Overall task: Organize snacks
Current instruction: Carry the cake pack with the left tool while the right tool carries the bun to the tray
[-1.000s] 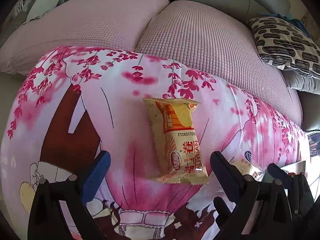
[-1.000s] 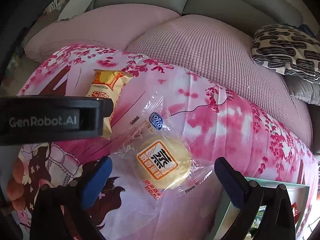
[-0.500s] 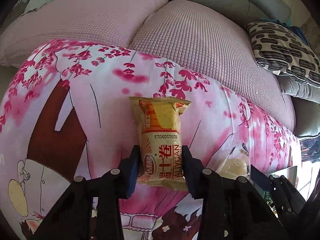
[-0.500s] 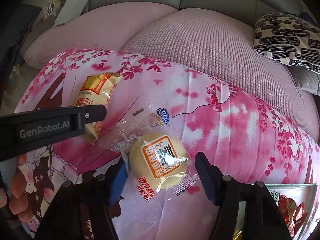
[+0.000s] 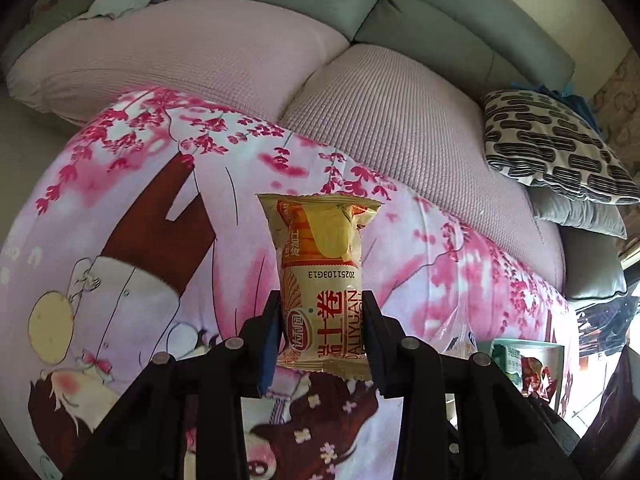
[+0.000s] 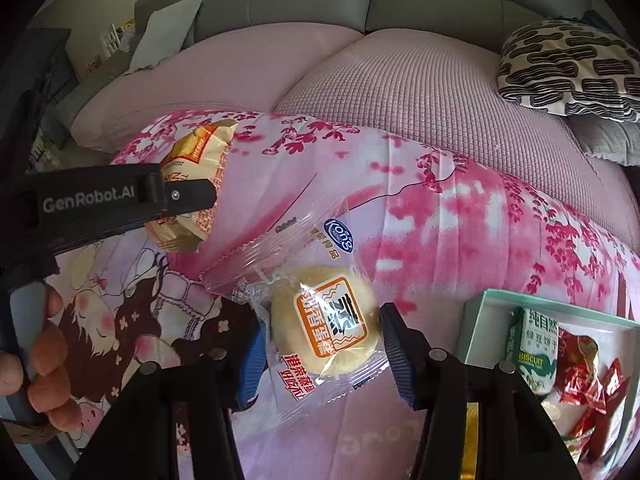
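The black left claw [image 5: 322, 330] is clamped on the sides of a yellow snack packet [image 5: 320, 280], gripped by a bare hand [image 6: 38, 360]. The black right claw [image 6: 322, 354] presses a clear-wrapped round cake [image 6: 324, 320] between its blue-padded fingers [image 6: 252, 360].

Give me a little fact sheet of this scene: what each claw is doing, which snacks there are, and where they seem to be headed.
Left gripper: shut on yellow roll packet
Right gripper: shut on clear-wrapped cake
Surface: pink floral blanket on a sofa
Likely destination: teal box, lower right of the cake, already holding snacks
Other: patterned cushion behind the blanket, to the right
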